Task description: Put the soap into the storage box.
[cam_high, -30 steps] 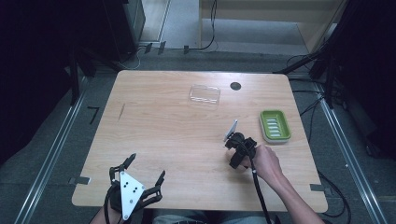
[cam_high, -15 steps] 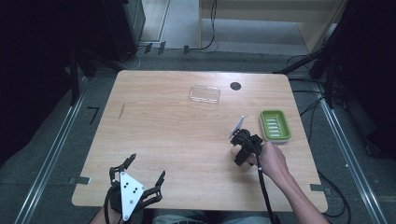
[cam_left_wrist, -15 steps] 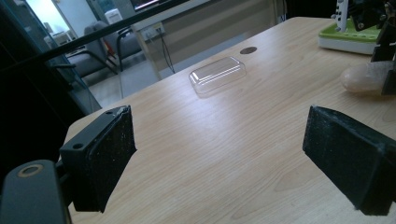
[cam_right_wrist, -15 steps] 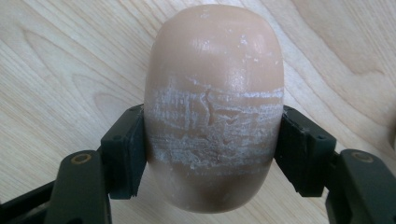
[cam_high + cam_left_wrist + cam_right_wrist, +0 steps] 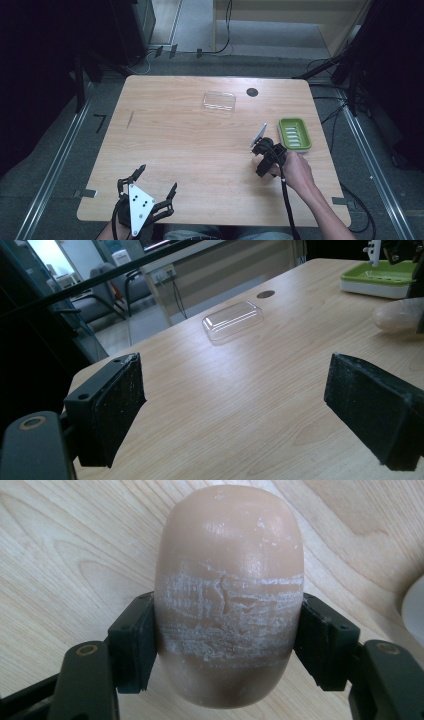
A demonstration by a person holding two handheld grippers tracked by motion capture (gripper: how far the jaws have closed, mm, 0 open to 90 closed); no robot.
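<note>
A tan oval bar of soap [image 5: 227, 580], scuffed white across its middle, sits between the black pads [image 5: 135, 645] of my right gripper [image 5: 227, 645], which is shut on its sides just over the wooden table. In the high view that gripper [image 5: 264, 161] points down beside the left edge of a green soap dish [image 5: 294, 134]. The left gripper view shows the soap [image 5: 397, 315] close to the dish [image 5: 380, 277]. My left gripper [image 5: 159, 176] rests at the table's front left, open with nothing between its jaws [image 5: 235, 405].
A clear plastic lid [image 5: 219, 101] lies on the far middle of the table [image 5: 175, 130], with a dark round hole [image 5: 252, 92] to its right. A pale curved edge [image 5: 412, 610] shows at the right of the right gripper view.
My right gripper, with the soap in it, has shifted a little to the right, closer to the green dish. The left gripper has stayed put.
</note>
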